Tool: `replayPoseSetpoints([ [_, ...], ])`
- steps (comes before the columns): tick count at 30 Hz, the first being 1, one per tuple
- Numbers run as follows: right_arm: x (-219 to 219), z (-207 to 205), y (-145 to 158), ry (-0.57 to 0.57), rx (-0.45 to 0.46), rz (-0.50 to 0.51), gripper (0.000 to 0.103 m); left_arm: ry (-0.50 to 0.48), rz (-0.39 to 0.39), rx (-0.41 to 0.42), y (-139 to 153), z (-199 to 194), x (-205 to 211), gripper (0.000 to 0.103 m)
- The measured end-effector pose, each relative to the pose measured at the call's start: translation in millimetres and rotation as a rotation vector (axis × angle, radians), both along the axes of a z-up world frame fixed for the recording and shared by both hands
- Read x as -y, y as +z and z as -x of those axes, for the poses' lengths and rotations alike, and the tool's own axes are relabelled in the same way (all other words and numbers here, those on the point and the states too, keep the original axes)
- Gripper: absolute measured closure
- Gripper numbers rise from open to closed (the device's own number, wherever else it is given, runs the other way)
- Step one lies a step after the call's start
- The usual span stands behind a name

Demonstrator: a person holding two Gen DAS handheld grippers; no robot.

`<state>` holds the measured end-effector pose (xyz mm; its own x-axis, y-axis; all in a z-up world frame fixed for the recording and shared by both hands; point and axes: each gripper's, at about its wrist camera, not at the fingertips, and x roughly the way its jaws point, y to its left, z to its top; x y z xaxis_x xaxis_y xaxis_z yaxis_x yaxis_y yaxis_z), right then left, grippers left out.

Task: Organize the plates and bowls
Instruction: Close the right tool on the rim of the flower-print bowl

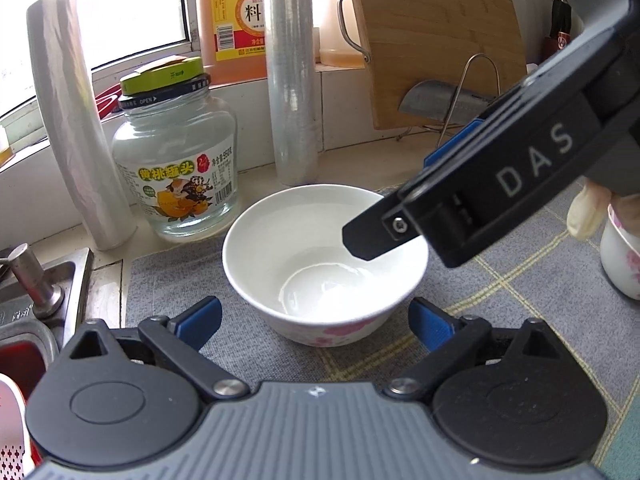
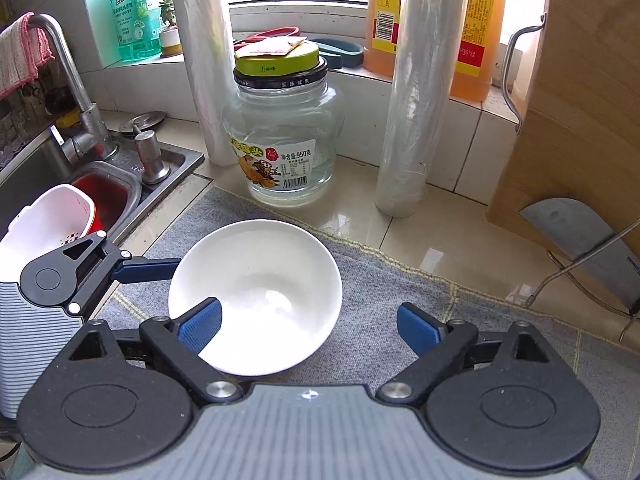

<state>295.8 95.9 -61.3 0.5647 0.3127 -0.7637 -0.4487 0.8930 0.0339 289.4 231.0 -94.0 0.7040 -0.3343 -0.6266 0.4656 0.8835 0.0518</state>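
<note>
The white bowl (image 2: 256,292) stands upright on the grey mat (image 2: 400,320). The right gripper (image 2: 308,330) is directly in front of the bowl, jaws apart; its left pad overlaps the near rim, contact not discernible. The left gripper (image 2: 120,270) reaches the bowl's left rim. The glass jar (image 2: 284,136) stands behind the bowl.

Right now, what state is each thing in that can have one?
white bowl: upright, empty, on the grey mat
glass jar: lid on, looks empty
left gripper: jaws open around the bowl
right gripper: jaws open, one finger over the bowl
</note>
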Motion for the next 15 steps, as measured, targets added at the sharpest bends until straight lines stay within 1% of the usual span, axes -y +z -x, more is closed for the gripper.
replayPoseSetpoints([
  [2,-3,-6,-2,0.011,-0.006,0.003,0.014,-0.004,0.008,-0.003,1,-1,0,0.009],
  [4,-5,-12,-5,0.02,-0.019,0.004,0.018,-0.004,0.012,-0.005,2,-2,0,0.011],
  [6,-7,-16,-8,0.026,-0.031,0.002,0.025,-0.004,0.014,-0.006,2,-2,0,0.011],
  [8,-7,-21,-9,0.031,-0.043,-0.002,0.028,-0.009,0.008,-0.003,3,-2,1,0.012],
  [13,-7,-30,-13,0.045,-0.065,-0.021,0.031,-0.021,0.002,-0.001,4,-4,1,0.012],
  [15,-8,-34,-14,0.053,-0.072,-0.023,0.034,-0.022,0.007,-0.004,5,-4,1,0.012],
])
